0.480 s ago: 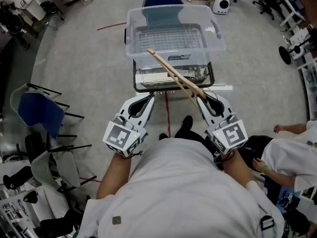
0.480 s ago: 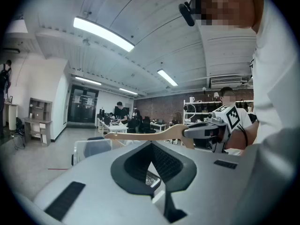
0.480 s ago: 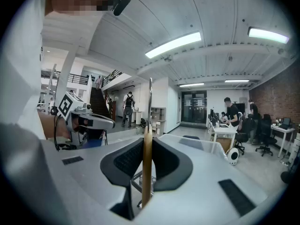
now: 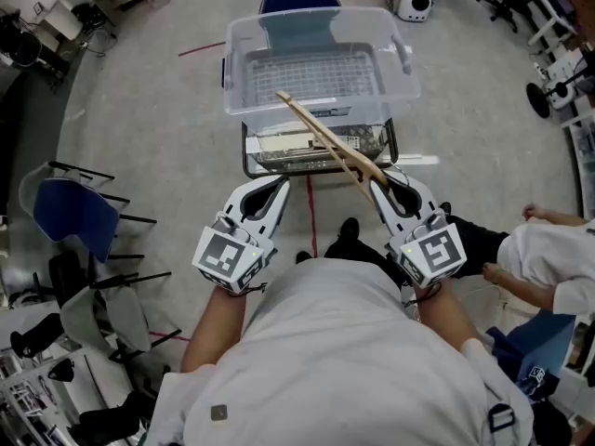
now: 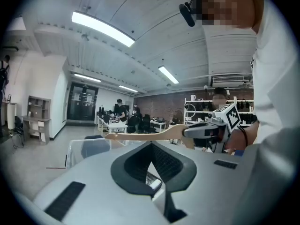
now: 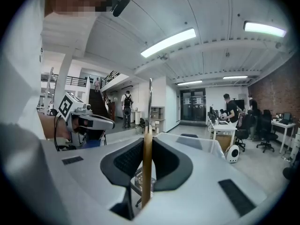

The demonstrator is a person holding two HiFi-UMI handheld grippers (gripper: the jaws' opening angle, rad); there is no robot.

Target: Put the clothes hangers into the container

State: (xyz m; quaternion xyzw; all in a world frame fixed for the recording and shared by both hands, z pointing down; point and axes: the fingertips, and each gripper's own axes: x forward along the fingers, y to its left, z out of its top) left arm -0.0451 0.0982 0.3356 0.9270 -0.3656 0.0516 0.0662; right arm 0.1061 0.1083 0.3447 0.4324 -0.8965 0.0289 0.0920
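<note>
Head view: right claw (image 4: 380, 185) clamps wooden hanger (image 4: 324, 141); any labels seem unreadable.

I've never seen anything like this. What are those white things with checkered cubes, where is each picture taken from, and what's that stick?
No robot here: a person holds a two-jaw gripper in each hand. The head view comes from a camera on the person's head, looking down; the other two cameras ride on the grippers. The right gripper is shut on a wooden clothes hanger, whose far end reaches over a clear plastic container on a black cart. The left gripper has its jaws together, empty.
</note>
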